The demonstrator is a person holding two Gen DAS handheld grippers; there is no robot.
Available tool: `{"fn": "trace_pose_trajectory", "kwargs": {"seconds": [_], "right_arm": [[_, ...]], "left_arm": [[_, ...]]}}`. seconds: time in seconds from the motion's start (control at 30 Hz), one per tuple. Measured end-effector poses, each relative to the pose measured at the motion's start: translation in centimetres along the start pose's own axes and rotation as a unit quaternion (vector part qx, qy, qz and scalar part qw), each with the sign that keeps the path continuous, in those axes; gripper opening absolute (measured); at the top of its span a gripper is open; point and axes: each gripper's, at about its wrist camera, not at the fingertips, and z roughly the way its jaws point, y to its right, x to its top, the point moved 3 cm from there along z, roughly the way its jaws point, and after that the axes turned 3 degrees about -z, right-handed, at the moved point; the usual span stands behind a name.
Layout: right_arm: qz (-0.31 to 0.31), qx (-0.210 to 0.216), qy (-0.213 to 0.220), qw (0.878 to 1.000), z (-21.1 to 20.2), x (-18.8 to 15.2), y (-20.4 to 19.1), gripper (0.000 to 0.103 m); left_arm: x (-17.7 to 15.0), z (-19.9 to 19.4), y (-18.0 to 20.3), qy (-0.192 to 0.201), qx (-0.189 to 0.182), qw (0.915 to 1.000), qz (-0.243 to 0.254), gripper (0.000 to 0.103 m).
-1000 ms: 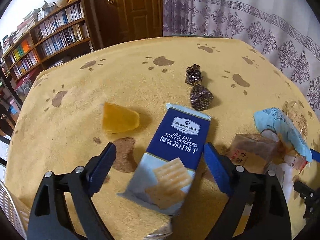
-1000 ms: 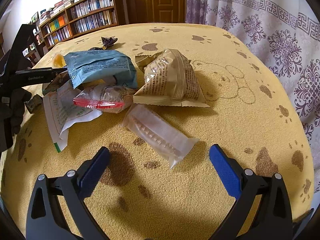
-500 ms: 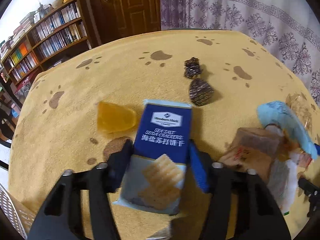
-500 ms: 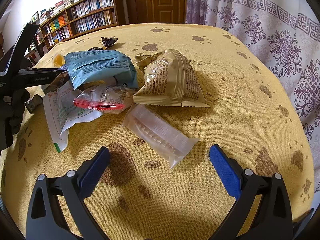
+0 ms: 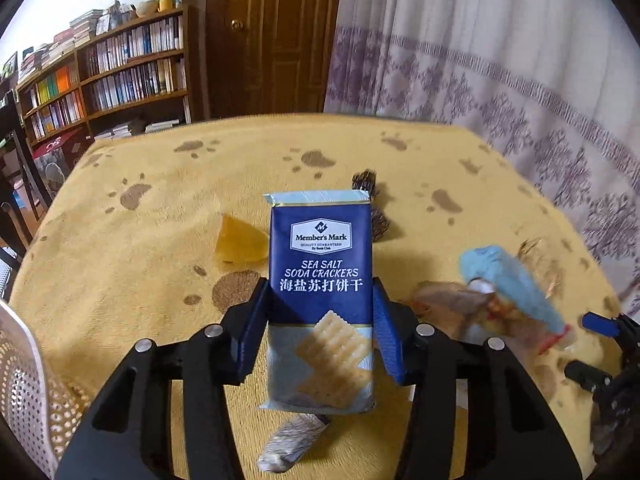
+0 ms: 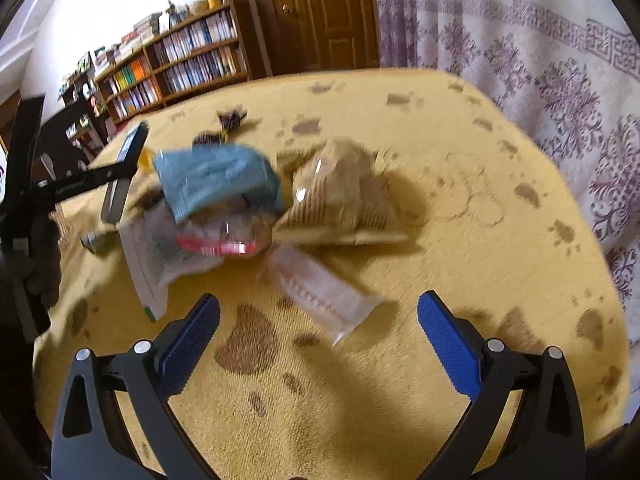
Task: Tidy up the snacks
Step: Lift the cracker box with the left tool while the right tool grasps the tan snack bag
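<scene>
The left gripper clamps a blue cracker pack upright at frame centre, lifted off the yellow cloth. A white basket edges the lower left. The right gripper, jaws wide apart, hovers low in frame before a clear packet and the snack pile.

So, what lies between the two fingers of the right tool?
Nothing: only bare yellow cloth. The clear packet lies just beyond the open right tool, in the right wrist view.
</scene>
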Motion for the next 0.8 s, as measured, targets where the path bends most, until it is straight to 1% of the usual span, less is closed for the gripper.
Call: {"fn": "trace_pose_trajectory", "kwargs": {"seconds": [0.13, 0.2, 0.23, 0.33, 0.4, 0.5, 0.53, 0.57, 0.6, 0.63, 0.67, 0.7, 0.73, 0.77, 0.8], "right_arm": [[0.019, 0.002, 0.031, 0.999, -1.3, 2.1, 1.0, 0.098], [0.019, -0.009, 0.041, 0.999, -1.2, 3.5, 1.5, 0.098], [0.018, -0.016, 0.043, 0.999, -0.9, 4.1, 1.6, 0.098], [0.021, -0.028, 0.031, 0.999, 1.2, 5.8, 2.3, 0.098], [0.027, -0.022, 0.012, 0.999, 2.8, 6.6, 2.5, 0.098], [0.024, -0.015, -0.013, 1.000, 4.9, 7.1, 2.2, 0.098], [0.019, -0.014, -0.025, 0.999, 5.6, 7.2, 1.9, 0.097], [0.016, -0.014, -0.033, 0.999, 6.2, 7.1, 1.8, 0.094], [0.014, -0.015, -0.041, 0.999, 6.7, 7.1, 1.7, 0.092], [0.013, -0.016, -0.047, 0.999, 7.1, 7.0, 1.6, 0.087], [0.013, -0.011, -0.054, 0.998, 7.6, 6.9, 1.5, 0.080], [0.014, -0.006, -0.060, 0.998, 8.0, 6.8, 1.4, 0.075], [0.014, -0.004, -0.065, 0.998, 8.2, 6.6, 1.3, 0.067], [0.013, -0.008, -0.067, 0.998, 8.5, 6.5, 1.3, 0.063], [0.009, -0.011, -0.064, 0.998, 8.4, 6.5, 1.2, 0.062]], "left_arm": [[0.9, -2.6, -0.2, 0.031, -0.001, 0.9995, -0.011, 0.050], [1.4, -3.5, -0.2, 0.043, -0.003, 0.9990, -0.014, 0.045], [1.6, -4.2, -0.2, 0.051, -0.003, 0.9986, -0.015, 0.045], [2.0, -5.7, -0.4, 0.070, -0.006, 0.9974, -0.017, 0.045], [2.1, -6.3, -0.7, 0.076, -0.006, 0.9969, -0.019, 0.045], [2.1, -6.2, -1.3, 0.076, -0.003, 0.9968, -0.025, 0.045], [2.0, -6.0, -1.5, 0.075, -0.001, 0.9968, -0.029, 0.046], [2.0, -5.7, -1.7, 0.070, 0.000, 0.9970, -0.032, 0.048], [1.9, -5.3, -1.8, 0.064, 0.000, 0.9973, -0.035, 0.056], [1.7, -4.8, -1.9, 0.058, 0.001, 0.9976, -0.037, 0.064], [1.5, -4.4, -2.0, 0.054, 0.001, 0.9979, -0.036, 0.066], [1.4, -3.9, -1.9, 0.048, 0.002, 0.9983, -0.034, 0.067], [1.2, -3.3, -1.7, 0.039, 0.003, 0.9988, -0.031, 0.069], [1.0, -2.6, -1.5, 0.030, 0.004, 0.9992, -0.028, 0.071], [0.9, -2.1, -1.4, 0.023, 0.005, 0.9994, -0.026, 0.076]]}}
